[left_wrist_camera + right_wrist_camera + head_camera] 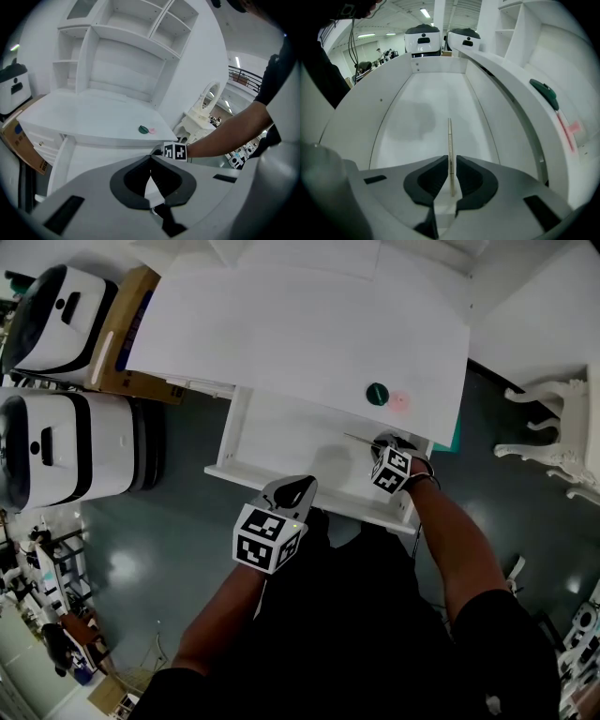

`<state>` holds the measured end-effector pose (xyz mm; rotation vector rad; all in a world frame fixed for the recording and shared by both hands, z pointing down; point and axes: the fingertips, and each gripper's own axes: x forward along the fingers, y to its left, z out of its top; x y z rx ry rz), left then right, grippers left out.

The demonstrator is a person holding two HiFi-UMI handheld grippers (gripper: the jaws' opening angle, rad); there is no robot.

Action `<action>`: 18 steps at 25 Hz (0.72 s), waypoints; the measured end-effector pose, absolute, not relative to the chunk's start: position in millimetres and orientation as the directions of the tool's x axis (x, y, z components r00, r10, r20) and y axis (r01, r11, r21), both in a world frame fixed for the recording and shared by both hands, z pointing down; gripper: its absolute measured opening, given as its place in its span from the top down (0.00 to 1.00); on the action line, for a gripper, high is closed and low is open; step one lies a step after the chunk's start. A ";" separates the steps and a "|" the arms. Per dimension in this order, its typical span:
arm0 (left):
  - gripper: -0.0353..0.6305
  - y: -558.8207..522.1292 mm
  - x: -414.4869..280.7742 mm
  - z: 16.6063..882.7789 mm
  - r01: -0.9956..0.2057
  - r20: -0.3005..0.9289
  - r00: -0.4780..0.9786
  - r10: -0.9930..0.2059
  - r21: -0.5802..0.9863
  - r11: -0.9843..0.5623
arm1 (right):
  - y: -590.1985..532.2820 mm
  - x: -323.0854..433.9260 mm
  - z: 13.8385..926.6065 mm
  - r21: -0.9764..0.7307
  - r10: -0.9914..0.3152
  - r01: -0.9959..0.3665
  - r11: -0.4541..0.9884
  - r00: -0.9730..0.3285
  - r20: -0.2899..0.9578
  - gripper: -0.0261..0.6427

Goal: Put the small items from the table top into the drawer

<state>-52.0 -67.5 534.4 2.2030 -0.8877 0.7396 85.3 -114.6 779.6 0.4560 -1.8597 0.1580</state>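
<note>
- Right gripper view: the right gripper (450, 164) has its jaws narrow, clamped on a thin stick (449, 136) that juts out over the open drawer (417, 112).
- Left gripper view: the left gripper (150, 161) has its jaws together with nothing between them, near the drawer's front.
- A green item (377, 393) and a pink item (400, 400) lie just beside each other on the bench (281, 324), close to its front edge.

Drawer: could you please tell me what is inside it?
The drawer looks bare inside; only a thin stick, held by the right gripper, reaches in. The strip under the table top is hidden.
</note>
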 end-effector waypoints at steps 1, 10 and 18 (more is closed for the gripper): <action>0.94 -68.2 -50.2 533.5 -0.742 0.686 0.618 -0.384 0.348 -0.572 | -114.4 86.6 776.2 0.120 -0.239 -0.394 0.911 -0.269 0.933 0.89; 0.94 -75.9 -42.3 522.5 -0.707 0.656 0.650 -0.385 0.335 -0.623 | -112.0 99.9 727.6 0.106 -0.323 -0.559 0.822 -0.306 0.896 0.89; 0.94 -77.2 -24.2 514.7 -0.681 0.627 0.676 -0.387 0.331 -0.653 | -102.0 108.7 655.7 0.008 -0.448 -0.746 0.665 -0.391 0.804 0.89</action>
